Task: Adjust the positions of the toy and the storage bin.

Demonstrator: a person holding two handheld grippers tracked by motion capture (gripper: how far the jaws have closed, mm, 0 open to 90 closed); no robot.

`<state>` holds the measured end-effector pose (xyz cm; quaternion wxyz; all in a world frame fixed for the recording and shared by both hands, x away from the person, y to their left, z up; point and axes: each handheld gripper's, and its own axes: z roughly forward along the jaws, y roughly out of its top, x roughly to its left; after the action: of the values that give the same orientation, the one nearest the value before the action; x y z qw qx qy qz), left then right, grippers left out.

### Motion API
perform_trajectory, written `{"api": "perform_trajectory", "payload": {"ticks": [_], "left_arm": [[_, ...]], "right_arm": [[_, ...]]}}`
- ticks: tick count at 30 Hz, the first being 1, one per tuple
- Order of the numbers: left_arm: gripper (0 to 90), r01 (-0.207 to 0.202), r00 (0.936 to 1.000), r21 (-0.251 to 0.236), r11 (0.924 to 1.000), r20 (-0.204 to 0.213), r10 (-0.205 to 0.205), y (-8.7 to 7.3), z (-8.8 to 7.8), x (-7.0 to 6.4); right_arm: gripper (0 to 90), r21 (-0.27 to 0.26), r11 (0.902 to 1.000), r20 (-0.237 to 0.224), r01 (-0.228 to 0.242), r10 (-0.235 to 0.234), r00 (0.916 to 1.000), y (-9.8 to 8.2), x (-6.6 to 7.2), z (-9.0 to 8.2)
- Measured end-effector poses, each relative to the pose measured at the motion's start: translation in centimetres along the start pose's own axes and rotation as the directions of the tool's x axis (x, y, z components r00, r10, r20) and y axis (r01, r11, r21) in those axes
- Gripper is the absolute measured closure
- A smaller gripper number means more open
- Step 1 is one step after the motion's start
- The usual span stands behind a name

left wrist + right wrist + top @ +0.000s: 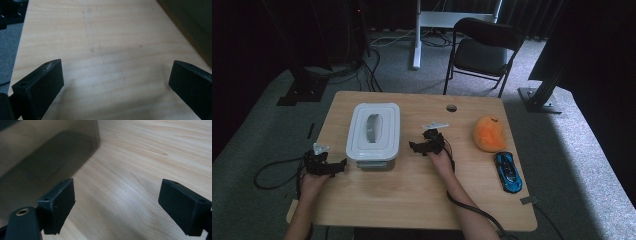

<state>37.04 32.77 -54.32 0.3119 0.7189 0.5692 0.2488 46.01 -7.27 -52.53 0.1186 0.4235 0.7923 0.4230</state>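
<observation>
Fingers (40, 82) of the left gripper (328, 166) gape wide, empty, at centre left beside the box (373, 132). Right gripper (426, 146) at centre, likewise wide open and empty over the tabletop (412, 195).

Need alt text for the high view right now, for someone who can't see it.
Two hand-held tongs, left and right, sit open on either side of a lidded white box on a wooden table. To the right lie an orange plush toy and a blue toy car.

We are seeing the box (42, 152) blurring and running off the right gripper view's left edge; its contents are staying hidden under the lid (374, 125).
</observation>
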Motion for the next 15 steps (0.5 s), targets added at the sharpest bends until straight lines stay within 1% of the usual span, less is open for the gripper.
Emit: {"api": "perform_trajectory", "payload": {"ticks": [1,2,3,4,5,6,7,8,9,10,11,12,13,14,15], "left_arm": [[0.3,0.001,1.0,0.001,1.0,0.004,-0.001,0.2,0.2,0.0],[0.3,0.005,1.0,-0.008,1.0,0.007,-0.005,0.4,0.3,0.0],[0.2,0.006,0.9999,-0.017,0.9998,0.013,-0.005,0.6,0.4,-0.1],[0.3,0.004,0.9999,-0.013,0.9999,0.013,-0.004,0.8,0.5,-0.1],[0.3,0.002,1.0,-0.02,0.9998,0.007,-0.002,1.0,0.7,-0.1],[0.3,-0.002,0.9999,-0.022,0.9998,0.013,0.002,1.2,0.8,-0.2],[0.3,-0.006,0.9998,-0.012,0.9999,0.021,0.006,1.5,1.1,-0.3],[0.3,-0.012,0.9996,-0.01,0.9999,0.024,0.012,1.8,1.2,-0.4],[0.3,-0.02,0.9994,-0.01,0.9997,0.028,0.021,2.0,1.2,-0.5],[0.3,-0.023,0.9991,-0.015,0.9996,0.034,0.024,2.3,1.3,-0.5],[0.3,-0.023,0.9992,-0.023,0.9995,0.033,0.024,2.5,1.3,-0.6],[0.3,-0.026,0.9991,-0.023,0.9994,0.034,0.026,2.7,1.4,-0.5],[0.3,-0.017,0.9992,-0.024,0.9996,0.036,0.018,2.8,1.5,-0.4],[0.3,-0.016,0.9993,-0.027,0.9995,0.032,0.016,3.0,1.5,-0.3],[0.3,-0.016,0.9993,-0.027,0.9995,0.033,0.017,3.2,1.7,-0.3]], "right_arm": [[13.4,-0.004,0.9999,-0.007,-0.009,0.009,0.9999,0.1,0.0,0.2],[13.3,-0.008,0.9997,-0.026,-0.023,0.023,0.9994,0.1,0.0,0.4],[13.3,-0.003,0.9997,-0.022,-0.023,0.023,0.9995,0.2,0.1,0.6],[13.3,-0.004,0.9999,-0.012,-0.014,0.014,0.9998,0.3,0.2,0.8],[13.3,-0.01,0.9998,-0.024,-0.016,0.016,0.9996,0.3,0.2,0.9],[13.3,-0.006,0.9998,-0.026,-0.019,0.019,0.9995,0.4,0.2,1.1],[13.3,0.002,0.9999,-0.007,-0.016,0.017,0.9998,0.6,0.4,1.3],[13.3,-0.001,0.9999,-0.012,-0.015,0.015,0.9998,0.7,0.4,1.5],[13.3,-0.005,0.9997,-0.031,-0.024,0.024,0.9992,0.8,0.5,1.6],[13.3,0.002,0.9998,-0.03,-0.022,0.022,0.9993,1.0,0.6,1.8],[13.3,0.007,0.9999,-0.024,-0.016,0.016,0.9996,1.1,0.7,2.0],[13.3,-0.002,0.9999,-0.037,-0.015,0.015,0.9992,1.2,0.8,2.2],[13.3,-0.002,0.9998,-0.046,-0.021,0.021,0.9987,1.4,0.9,2.3],[13.3,0.0,0.9997,-0.038,-0.022,0.022,0.999,1.5,1.0,2.5],[13.3,0.001,0.9998,-0.042,-0.018,0.019,0.999,1.6,1.1,2.7]]}}
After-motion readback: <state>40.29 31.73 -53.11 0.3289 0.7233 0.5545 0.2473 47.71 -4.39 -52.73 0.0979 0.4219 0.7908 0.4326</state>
